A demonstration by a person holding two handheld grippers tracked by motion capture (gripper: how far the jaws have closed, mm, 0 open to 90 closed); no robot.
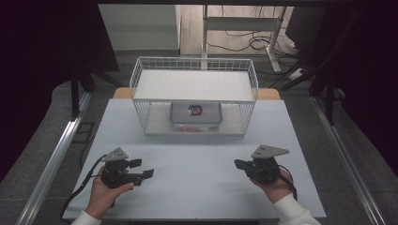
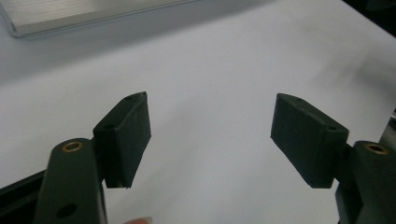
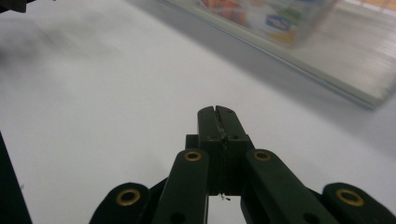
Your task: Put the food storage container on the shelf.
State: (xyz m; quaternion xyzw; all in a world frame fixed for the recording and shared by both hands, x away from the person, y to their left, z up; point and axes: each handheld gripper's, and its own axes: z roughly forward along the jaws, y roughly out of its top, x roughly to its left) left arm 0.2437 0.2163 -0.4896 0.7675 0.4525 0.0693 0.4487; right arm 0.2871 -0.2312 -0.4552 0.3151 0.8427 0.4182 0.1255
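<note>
Left gripper [image 1: 146, 168] is held near-left over the white surface [image 1: 197, 183], fingers [image 2: 126, 135] released, nothing between; right gripper [image 1: 238, 164] near-right, fingers clenched on nothing; lidded box [image 1: 195, 116] is seen far, inside the wire rack [image 1: 141, 75].

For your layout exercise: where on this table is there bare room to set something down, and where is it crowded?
Free: the white table between the left gripper and right gripper, and the strip fronting the wire rack. The rack's top shelf is bare too. Crowded: its lower shelf, where a lidded container sits.
</note>
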